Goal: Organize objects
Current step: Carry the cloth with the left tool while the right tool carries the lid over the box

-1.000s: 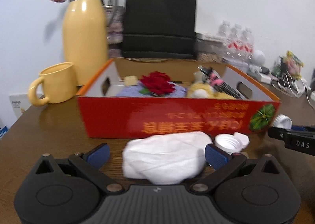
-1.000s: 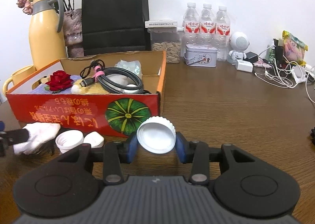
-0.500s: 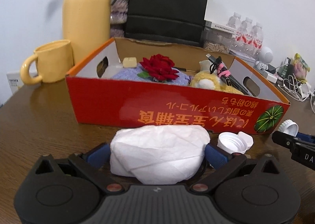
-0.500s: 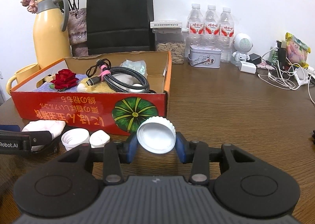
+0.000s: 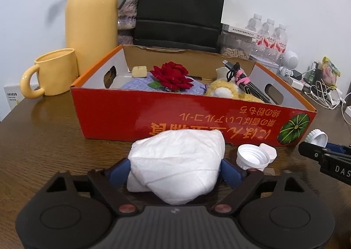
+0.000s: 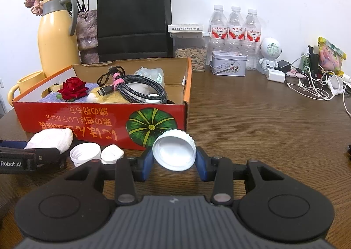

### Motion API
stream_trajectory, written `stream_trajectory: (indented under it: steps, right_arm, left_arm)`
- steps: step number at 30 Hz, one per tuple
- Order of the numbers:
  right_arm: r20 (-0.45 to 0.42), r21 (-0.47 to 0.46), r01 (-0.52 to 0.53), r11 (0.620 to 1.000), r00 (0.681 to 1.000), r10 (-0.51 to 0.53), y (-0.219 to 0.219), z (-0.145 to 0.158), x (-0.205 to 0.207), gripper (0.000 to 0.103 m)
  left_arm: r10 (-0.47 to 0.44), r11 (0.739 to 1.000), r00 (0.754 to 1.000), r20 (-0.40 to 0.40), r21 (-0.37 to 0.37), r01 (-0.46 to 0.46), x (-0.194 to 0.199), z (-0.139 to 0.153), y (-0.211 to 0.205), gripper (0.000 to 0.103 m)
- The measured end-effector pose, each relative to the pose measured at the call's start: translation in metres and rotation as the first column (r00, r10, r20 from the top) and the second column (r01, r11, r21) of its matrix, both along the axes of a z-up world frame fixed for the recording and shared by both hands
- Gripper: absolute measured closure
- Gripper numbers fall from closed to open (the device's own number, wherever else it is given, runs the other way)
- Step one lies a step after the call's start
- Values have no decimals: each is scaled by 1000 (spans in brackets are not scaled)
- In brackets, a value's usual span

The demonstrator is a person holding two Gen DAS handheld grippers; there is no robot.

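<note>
Two items are gripped beside the box (image 5: 186,121).
The left gripper (image 5: 175,168), jaws just closing, clasps the tissue wad (image 5: 177,161); the right gripper (image 6: 174,159) pinches a white lid (image 6: 174,153); lifting over the box wall is judged next.

Each gripper has a black body with a ribbed grey centre plate, 2 round black discs at its sides, and 2 angled black links ending in blue pads. The left gripper (image 5: 176,166) shows 2 copper-coloured screws, the right gripper (image 6: 174,162) 2 dull grey ones. White lettering marks their outer sides.
</note>
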State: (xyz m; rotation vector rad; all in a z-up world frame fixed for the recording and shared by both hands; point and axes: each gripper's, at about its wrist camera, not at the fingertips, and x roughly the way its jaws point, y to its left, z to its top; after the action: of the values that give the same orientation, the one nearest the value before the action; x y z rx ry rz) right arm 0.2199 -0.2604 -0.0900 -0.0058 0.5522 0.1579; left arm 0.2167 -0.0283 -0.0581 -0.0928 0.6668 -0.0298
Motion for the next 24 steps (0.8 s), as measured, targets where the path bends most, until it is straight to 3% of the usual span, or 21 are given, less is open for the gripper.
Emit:
stream_trajectory:
  steps: [5, 24]
  right_arm:
    - [5, 1, 0, 1000, 1000, 0, 1, 0, -1, 62]
    - [68, 12, -14, 1000, 998, 13, 1, 7, -16, 62]
  left_arm:
    - [21, 1000, 1000, 17, -5, -21, -5, 3, 4, 23]
    - [37, 998, 986, 162, 53, -46, -37, 20, 6, 23]
